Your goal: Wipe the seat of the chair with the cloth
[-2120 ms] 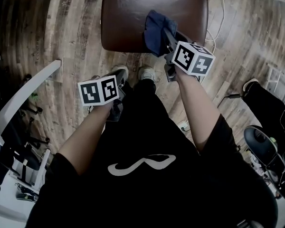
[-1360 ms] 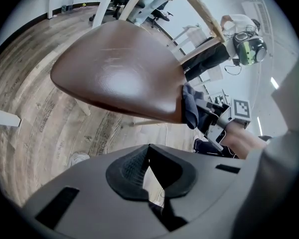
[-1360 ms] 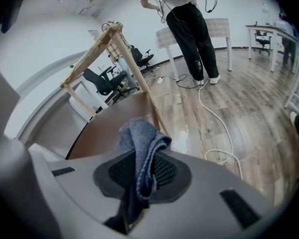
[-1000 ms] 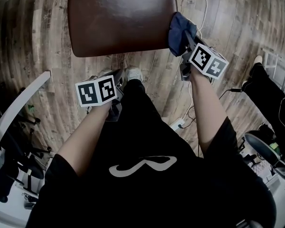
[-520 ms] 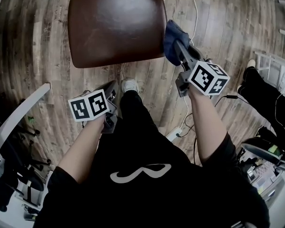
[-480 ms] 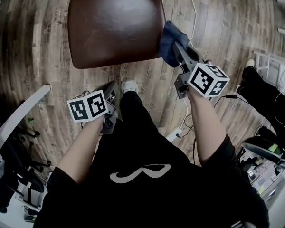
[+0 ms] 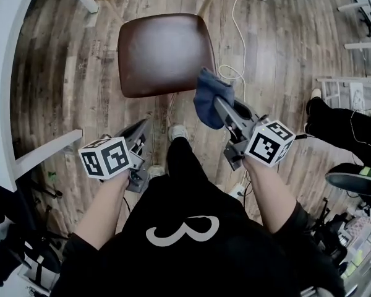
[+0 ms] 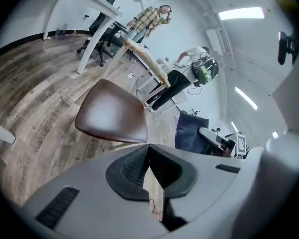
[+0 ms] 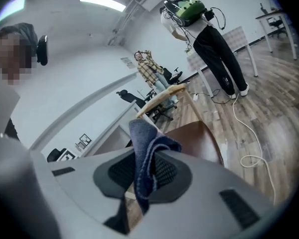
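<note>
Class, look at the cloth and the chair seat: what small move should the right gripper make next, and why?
Probably swing the right gripper left and forward, lowering the cloth onto the seat: the cloth, clamped in its jaws, hangs off the seat's near right corner, apparently not touching it.

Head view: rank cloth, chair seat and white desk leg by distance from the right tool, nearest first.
1. cloth: clamped in the right tool, at its tip.
2. chair seat: just up-left of the tool.
3. white desk leg: far left of the picture.
</note>
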Demonstrator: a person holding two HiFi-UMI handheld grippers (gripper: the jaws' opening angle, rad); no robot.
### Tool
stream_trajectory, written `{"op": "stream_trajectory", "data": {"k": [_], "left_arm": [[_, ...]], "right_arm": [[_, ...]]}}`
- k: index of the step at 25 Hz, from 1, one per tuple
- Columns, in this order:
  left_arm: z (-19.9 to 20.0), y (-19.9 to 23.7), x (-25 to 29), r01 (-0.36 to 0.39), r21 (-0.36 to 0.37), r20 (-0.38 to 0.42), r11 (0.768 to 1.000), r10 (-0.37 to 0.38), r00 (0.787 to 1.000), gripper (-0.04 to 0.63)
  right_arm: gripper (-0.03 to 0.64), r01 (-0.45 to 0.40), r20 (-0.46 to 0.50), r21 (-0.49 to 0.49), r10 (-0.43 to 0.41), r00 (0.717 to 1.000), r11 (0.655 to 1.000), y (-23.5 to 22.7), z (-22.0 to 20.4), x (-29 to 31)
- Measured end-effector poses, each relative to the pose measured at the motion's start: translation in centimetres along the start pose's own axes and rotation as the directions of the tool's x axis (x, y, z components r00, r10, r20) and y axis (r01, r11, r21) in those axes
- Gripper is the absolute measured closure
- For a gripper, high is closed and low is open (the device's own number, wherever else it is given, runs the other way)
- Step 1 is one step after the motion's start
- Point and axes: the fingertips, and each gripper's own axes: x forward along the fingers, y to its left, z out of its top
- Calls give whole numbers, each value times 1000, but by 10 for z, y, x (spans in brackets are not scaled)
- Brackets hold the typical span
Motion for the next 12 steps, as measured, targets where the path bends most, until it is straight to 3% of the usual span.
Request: {"op": "stream_trajectory", "data": {"k": [6, 12], "left_arm": [[17, -62, -101, 87, 138, 95, 987, -101, 990, 583], [19, -142, -205, 172, 301, 144, 938, -223, 964, 583]], "right_arm": [[563, -119, 37, -103, 123, 992, 988, 112, 7, -51], [563, -179, 44, -229, 194, 980, 957, 221, 8, -108]]}}
